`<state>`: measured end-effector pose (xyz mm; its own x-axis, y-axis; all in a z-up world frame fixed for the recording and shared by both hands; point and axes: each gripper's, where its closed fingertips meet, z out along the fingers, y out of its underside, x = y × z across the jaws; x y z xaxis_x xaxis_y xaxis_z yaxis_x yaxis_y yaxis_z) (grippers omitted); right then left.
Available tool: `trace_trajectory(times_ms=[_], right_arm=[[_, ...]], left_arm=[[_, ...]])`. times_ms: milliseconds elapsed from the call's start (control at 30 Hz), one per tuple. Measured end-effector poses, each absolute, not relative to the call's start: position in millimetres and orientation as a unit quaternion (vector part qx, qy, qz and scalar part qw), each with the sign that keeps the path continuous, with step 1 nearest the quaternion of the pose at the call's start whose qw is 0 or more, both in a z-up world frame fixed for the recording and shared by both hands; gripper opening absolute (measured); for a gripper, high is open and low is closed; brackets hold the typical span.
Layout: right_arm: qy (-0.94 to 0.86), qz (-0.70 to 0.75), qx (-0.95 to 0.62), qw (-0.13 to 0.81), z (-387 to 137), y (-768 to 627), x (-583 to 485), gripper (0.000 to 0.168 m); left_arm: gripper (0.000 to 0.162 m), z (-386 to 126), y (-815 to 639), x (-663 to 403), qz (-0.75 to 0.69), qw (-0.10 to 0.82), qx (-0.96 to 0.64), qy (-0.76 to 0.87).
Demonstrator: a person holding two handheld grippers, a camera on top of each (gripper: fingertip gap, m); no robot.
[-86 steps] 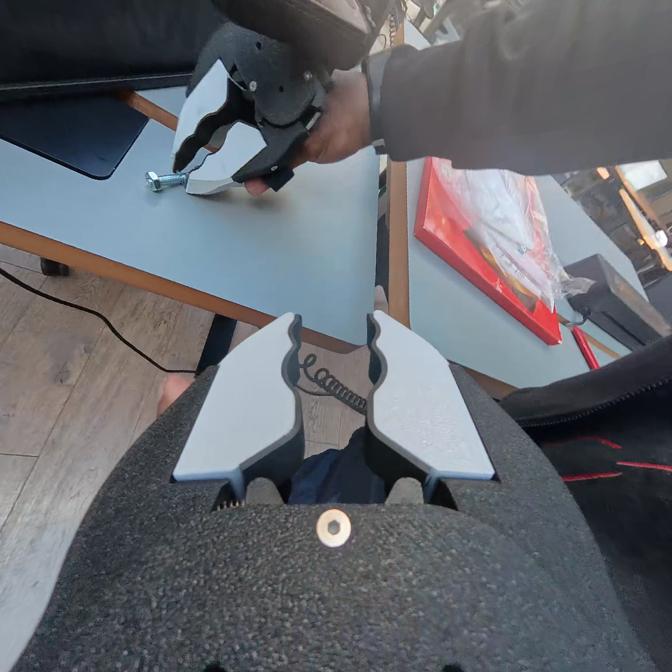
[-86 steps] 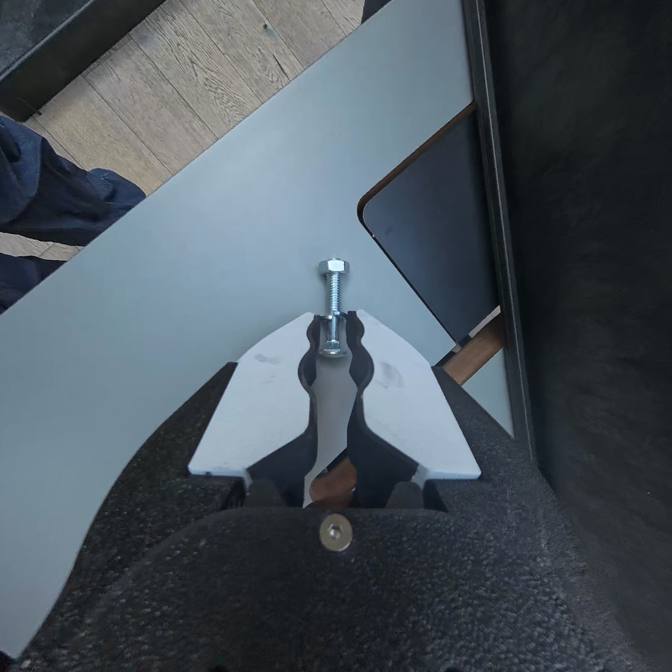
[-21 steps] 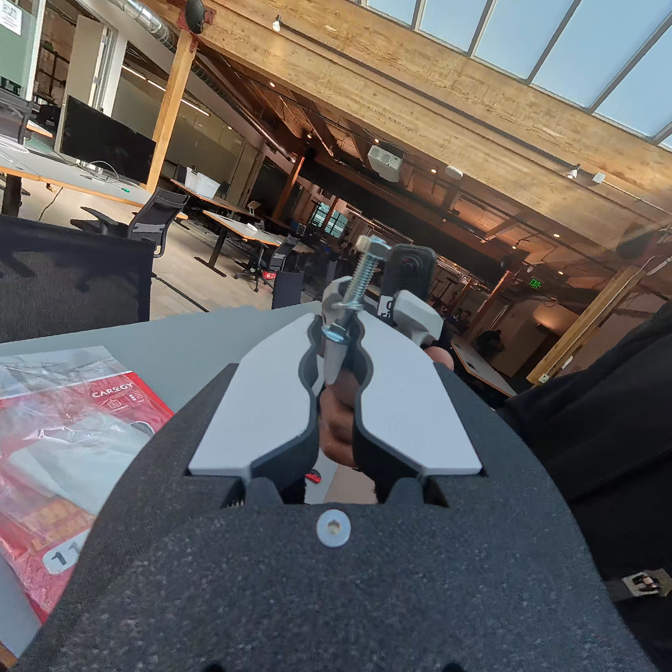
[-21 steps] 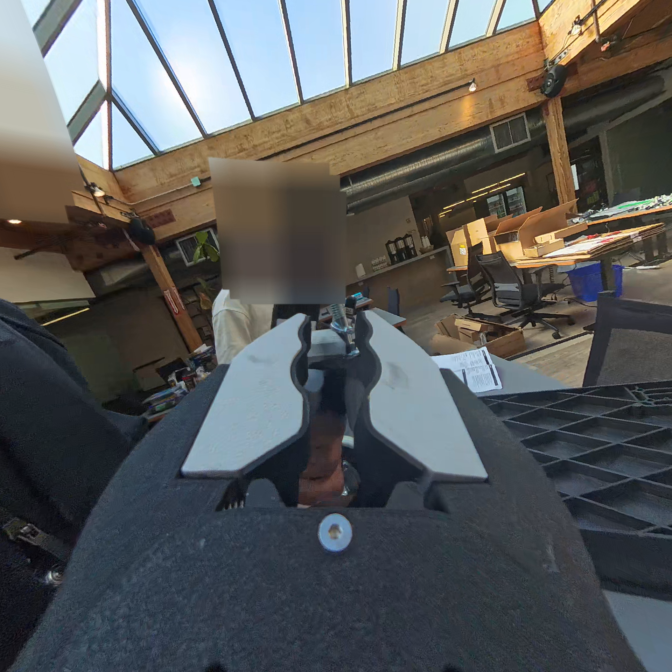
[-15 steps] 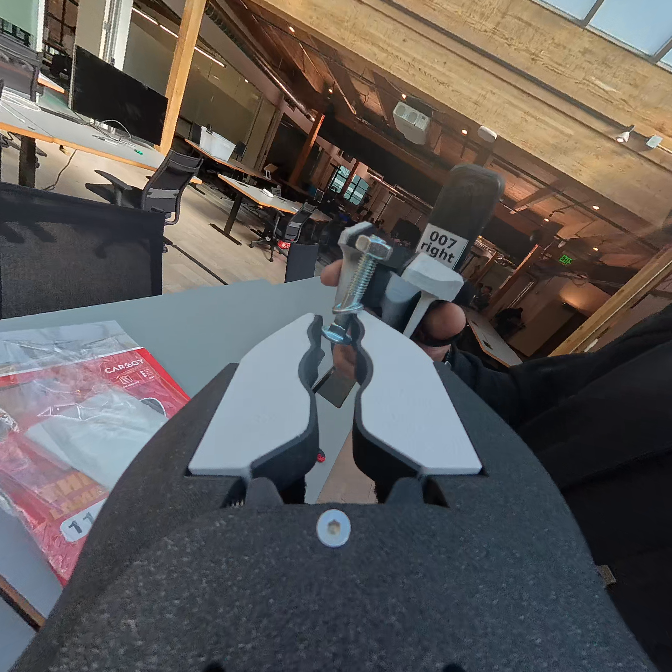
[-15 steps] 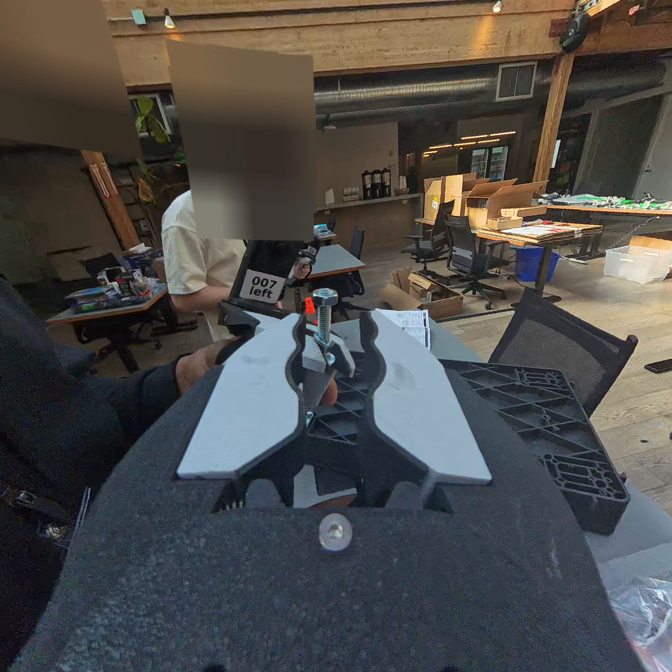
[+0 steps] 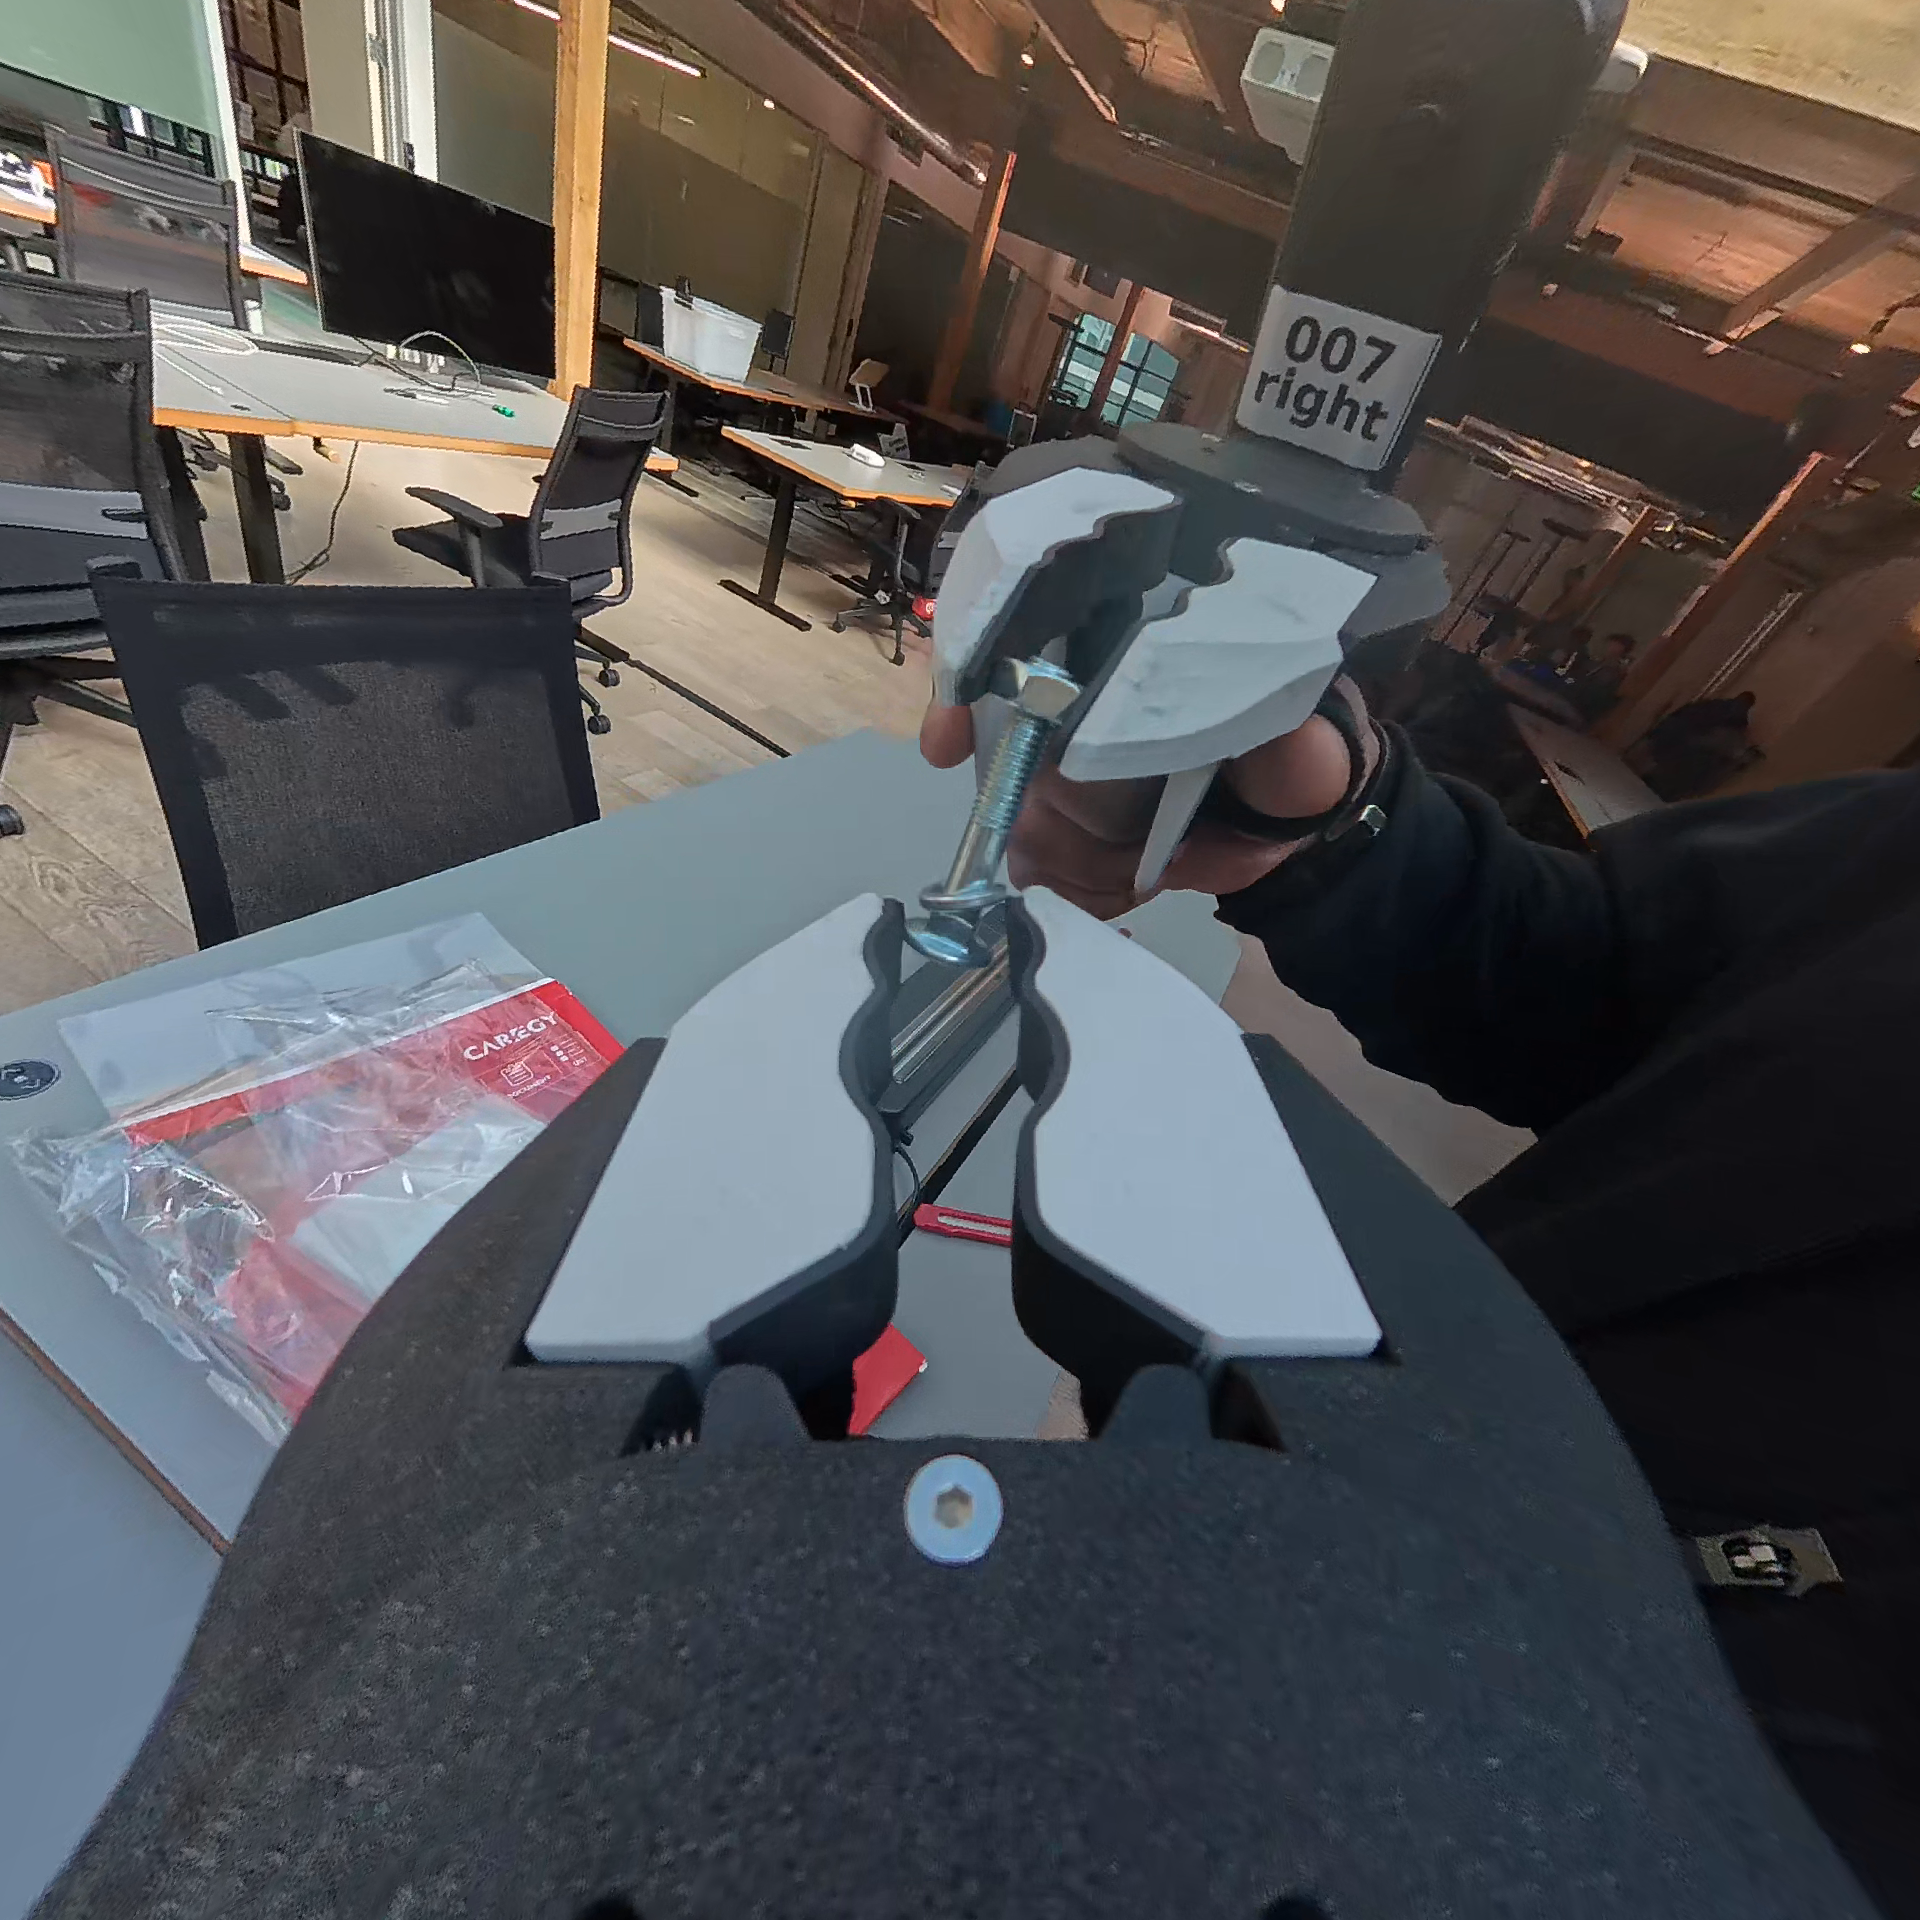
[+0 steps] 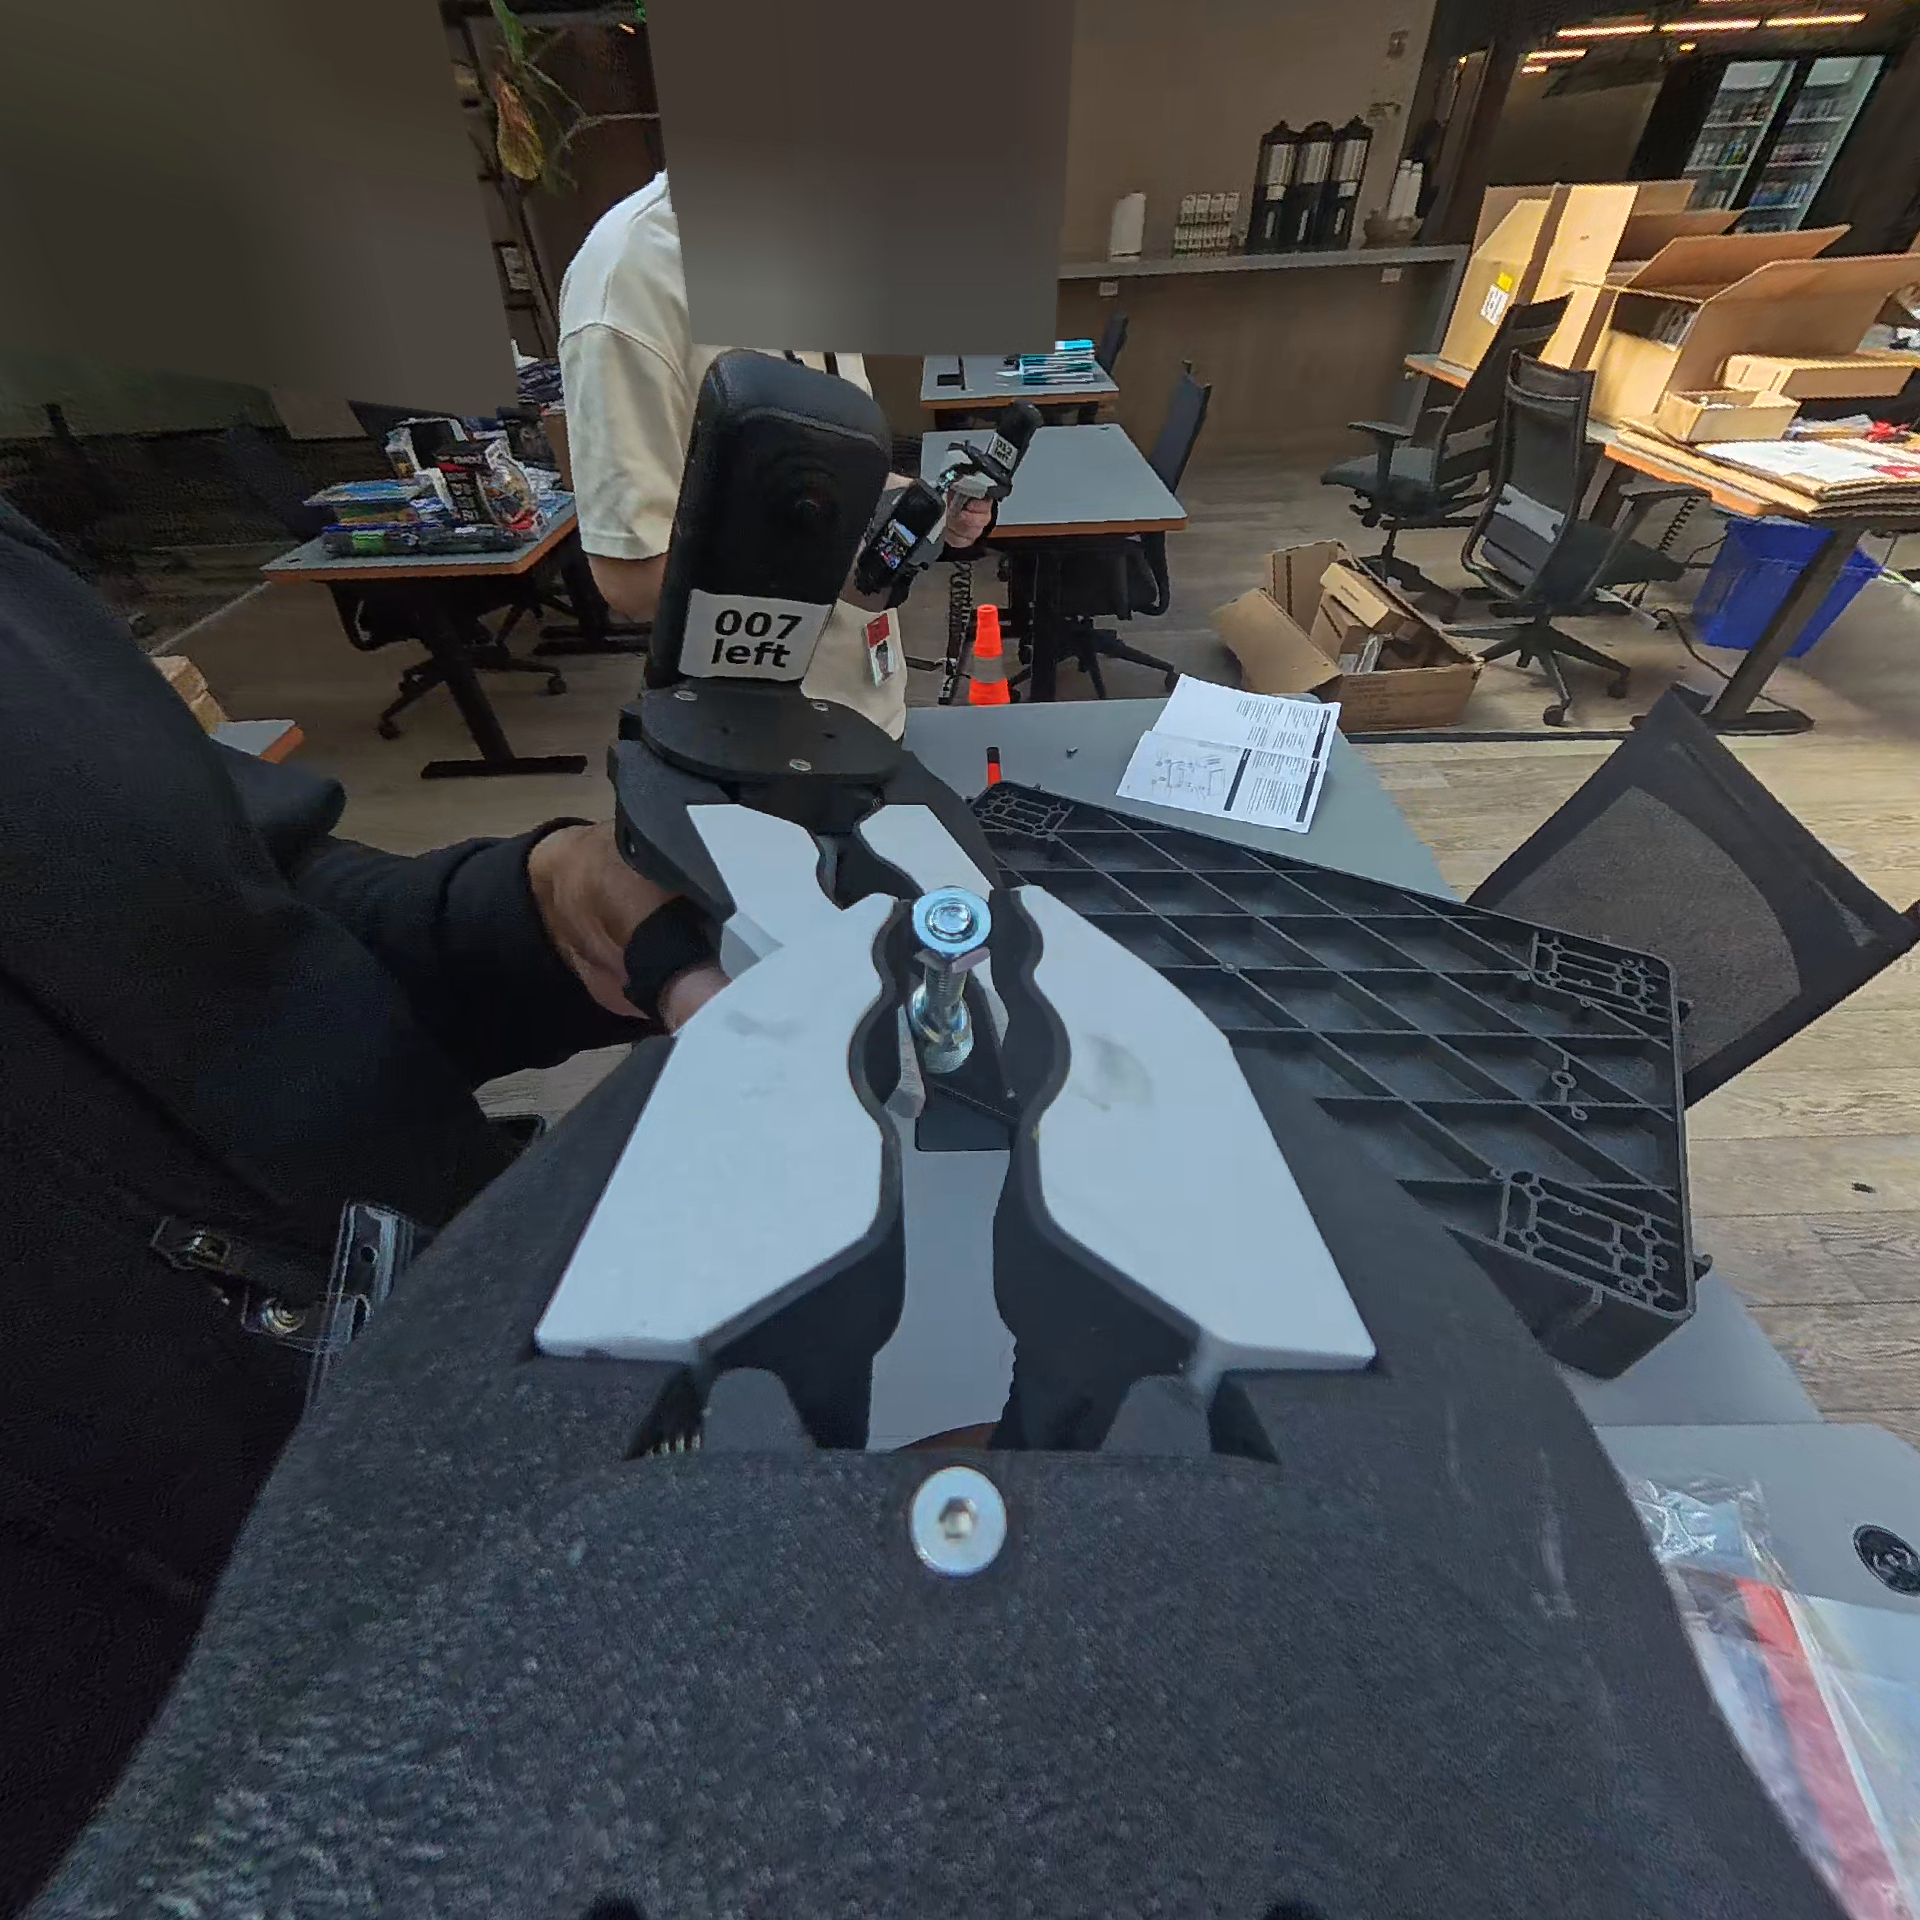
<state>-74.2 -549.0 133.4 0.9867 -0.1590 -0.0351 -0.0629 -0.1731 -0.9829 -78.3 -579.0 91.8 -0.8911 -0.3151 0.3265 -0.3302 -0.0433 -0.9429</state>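
Bolt spans both claws: right claw clenches its nut end, left claw its head end. Only the left view shows the red packet; only the right shows the black tray on the counter.

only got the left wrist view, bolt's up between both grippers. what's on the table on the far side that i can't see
Observer: A black ribbed plastic panel lies flat on the grey table, just past the right gripper.
Operator: anything else on the table
Observer: A folded white leaflet lies beyond the panel's far edge.
Operator: anyone nearby
Observer: A person in a cream shirt stands past the table, holding another handheld gripper.
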Motion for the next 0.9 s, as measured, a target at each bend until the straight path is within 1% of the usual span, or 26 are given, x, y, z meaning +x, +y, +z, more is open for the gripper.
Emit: trace_trajectory(times_ms=[67,100,233,367,533,600,733,833,900], right_arm=[[0.080,-0.037,-0.765,0.638,132.3,-554.9,-69.5,0.015],[0.084,-0.038,-0.765,0.637,131.5,-558.0,-67.0,0.015],[0.085,-0.020,-0.763,0.641,129.4,-563.8,-66.0,0.014],[0.077,-0.013,-0.774,0.629,118.1,-562.2,-69.0,0.015],[0.075,0.002,-0.774,0.628,110.1,-562.5,-71.1,0.015],[0.075,0.007,-0.775,0.628,106.3,-563.6,-71.6,0.015],[0.081,0.013,-0.782,0.617,95.5,-568.1,-69.5,0.015],[0.105,-0.019,-0.806,0.583,82.1,-574.5,-60.2,0.015],[0.125,-0.042,-0.828,0.546,72.0,-580.5,-55.1,0.015]], left_arm=[[0.039,87.2,-579.8,-80.0,0.676,0.015,0.226,-0.701],[0.044,84.1,-579.0,-79.6,0.671,0.016,0.225,-0.707],[0.047,84.2,-577.9,-75.7,0.674,0.005,0.216,-0.706],[0.043,88.1,-590.0,-76.2,0.669,-0.013,0.192,-0.718],[0.017,83.4,-599.9,-74.6,0.666,-0.018,0.179,-0.724],[0.009,83.9,-601.3,-73.9,0.675,-0.018,0.179,-0.716],[0.007,72.1,-603.9,-70.0,0.660,-0.041,0.184,-0.727],[0.006,59.2,-603.9,-57.2,0.636,-0.102,0.221,-0.733],[0.007,48.5,-602.2,-48.8,0.611,-0.160,0.237,-0.739]])
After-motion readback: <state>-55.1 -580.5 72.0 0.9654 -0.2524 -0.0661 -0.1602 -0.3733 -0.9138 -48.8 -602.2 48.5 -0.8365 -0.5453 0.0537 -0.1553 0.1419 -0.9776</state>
